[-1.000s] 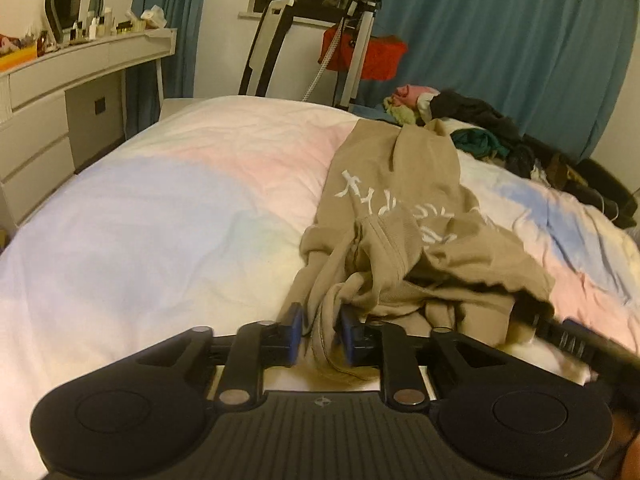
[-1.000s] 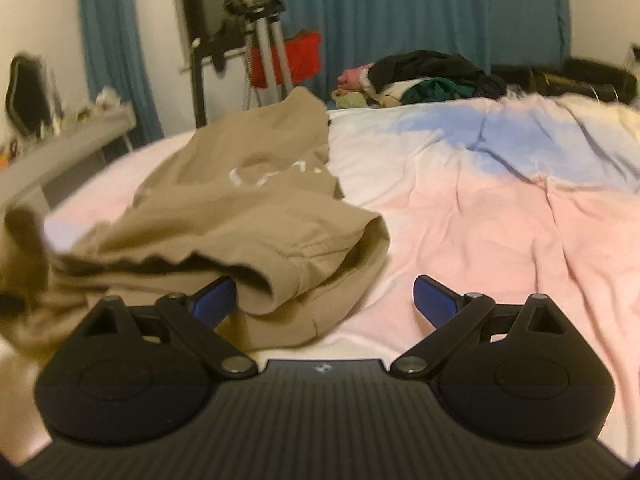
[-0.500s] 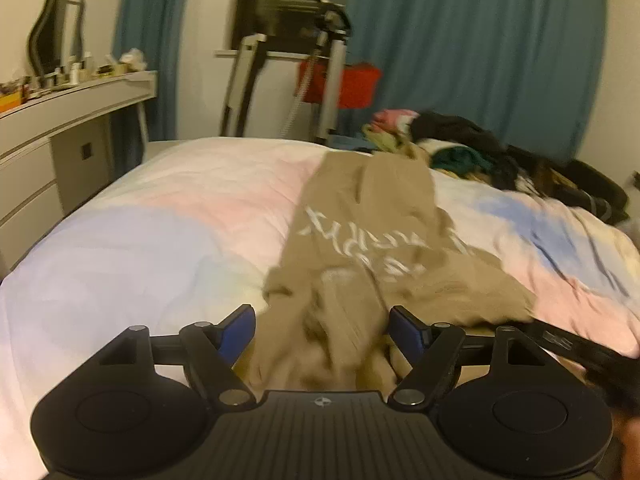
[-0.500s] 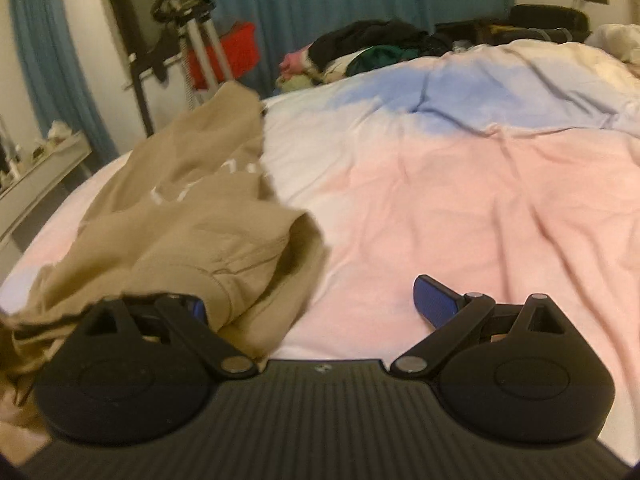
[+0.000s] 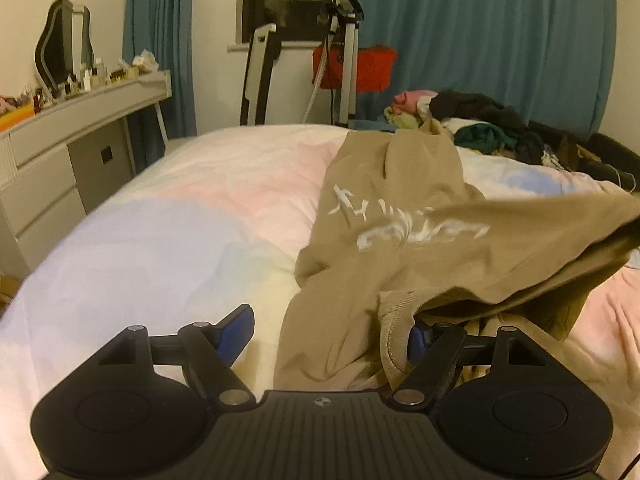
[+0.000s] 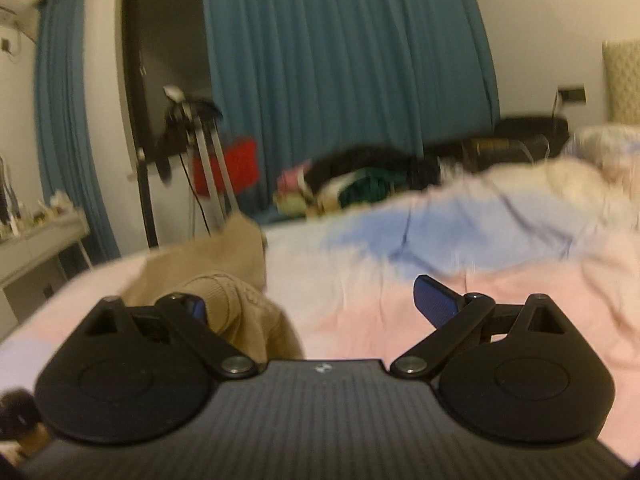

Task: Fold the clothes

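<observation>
Pastel bedding covers the bed (image 5: 160, 240), where a tan sweatshirt (image 5: 400, 248) lies rumpled. Our left gripper (image 5: 332, 332) and right gripper (image 6: 312, 300) have jaws spread wide, cloth draped against one finger of each, nothing pinched. We should pinch hem edges squarely.

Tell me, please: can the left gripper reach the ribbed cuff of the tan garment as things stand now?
Probably yes. The left gripper is open, and the ribbed cuff of the tan garment already hangs between its fingers, against the right one. Nothing blocks it; the loose fabric beside the cuff might get pinched too.
</observation>
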A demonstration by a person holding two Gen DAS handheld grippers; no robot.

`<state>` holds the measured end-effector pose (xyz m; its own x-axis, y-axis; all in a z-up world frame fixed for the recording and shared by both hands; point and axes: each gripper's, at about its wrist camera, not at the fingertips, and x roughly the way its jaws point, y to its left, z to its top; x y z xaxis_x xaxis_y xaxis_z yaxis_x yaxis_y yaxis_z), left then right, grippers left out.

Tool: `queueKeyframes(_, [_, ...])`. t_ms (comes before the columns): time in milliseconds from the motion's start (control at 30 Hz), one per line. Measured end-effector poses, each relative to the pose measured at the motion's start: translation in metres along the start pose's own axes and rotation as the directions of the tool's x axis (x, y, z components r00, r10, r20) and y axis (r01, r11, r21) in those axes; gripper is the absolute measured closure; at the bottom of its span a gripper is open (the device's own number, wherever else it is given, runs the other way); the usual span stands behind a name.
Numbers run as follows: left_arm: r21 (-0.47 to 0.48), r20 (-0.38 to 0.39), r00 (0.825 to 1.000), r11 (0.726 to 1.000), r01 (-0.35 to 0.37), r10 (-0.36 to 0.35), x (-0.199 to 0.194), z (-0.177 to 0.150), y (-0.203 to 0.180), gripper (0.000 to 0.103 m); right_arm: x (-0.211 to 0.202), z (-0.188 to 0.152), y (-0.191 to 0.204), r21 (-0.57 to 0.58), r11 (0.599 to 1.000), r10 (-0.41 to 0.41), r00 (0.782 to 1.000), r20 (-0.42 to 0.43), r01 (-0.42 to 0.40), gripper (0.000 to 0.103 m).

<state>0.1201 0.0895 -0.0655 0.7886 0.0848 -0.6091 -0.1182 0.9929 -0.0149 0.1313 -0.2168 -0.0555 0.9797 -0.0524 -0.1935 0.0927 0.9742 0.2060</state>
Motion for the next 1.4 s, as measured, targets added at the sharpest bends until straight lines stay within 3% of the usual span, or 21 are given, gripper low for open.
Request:
queueKeyframes(133, [-0.002,-0.022,1.000,1.000,-0.018,0.018,0.005,-0.001,0.002,0.024,-0.018,0.010,0.006,-0.049,0.999,0.022,0.995,0.096,-0.018,0.005])
queueKeyframes(233, [-0.049,0.031,0.997,0.997,-0.065,0.066,0.000,0.002,0.010,0.024,-0.019,0.010,0.009,-0.085,0.996,0.001,0.995,0.098,0.008,0.005])
queueKeyframes(400, [-0.117,0.187,0.973,0.986,-0.118,0.138,-0.022,0.010,0.020,0.023,0.005,-0.005,0.006,-0.154,0.985,-0.086,0.996,-0.034,0.080,0.005])
queueKeyframes(500, [-0.146,0.273,0.946,0.980,-0.137,0.173,-0.035,0.013,0.022,0.023,0.028,-0.024,0.010,-0.257,0.961,-0.147,0.976,-0.160,0.102,0.005])
queueKeyframes(600, [-0.120,0.323,0.932,0.984,-0.135,0.167,-0.045,0.014,0.013,0.023,0.043,-0.040,0.009,-0.296,0.950,-0.172,0.954,-0.248,0.094,0.005])
queueKeyframes(700, [-0.161,0.331,0.929,0.980,-0.119,0.167,-0.057,0.018,0.018,0.023,0.034,-0.030,0.005,-0.247,0.959,-0.190,0.963,-0.189,0.141,0.005])
queueKeyframes(833, [-0.216,0.339,0.926,0.971,-0.098,0.168,-0.073,0.024,0.025,0.022,0.003,0.001,-0.006,-0.111,0.983,-0.153,0.988,-0.029,0.149,0.005])
queueKeyframes(900, [-0.244,0.343,0.924,0.966,-0.086,0.169,-0.081,0.026,0.029,0.020,-0.011,0.012,-0.003,-0.116,0.983,-0.134,0.990,0.052,0.140,0.005])
queueKeyframes(1000, [-0.285,0.350,0.921,0.956,-0.069,0.171,-0.092,0.030,0.034,0.020,-0.025,0.040,0.004,-0.143,0.982,-0.112,0.989,0.095,0.125,0.005])
queueKeyframes(1133, [-0.290,0.468,0.862,0.955,-0.059,0.195,-0.139,0.082,0.036,0.020,-0.050,0.115,0.019,-0.160,0.983,-0.060,0.980,0.189,0.091,0.005])
queueKeyframes(1400, [-0.270,0.707,0.684,0.962,0.028,0.179,-0.272,0.213,0.034,0.018,-0.119,0.293,0.038,-0.113,0.993,0.013,0.938,0.345,0.028,0.005])
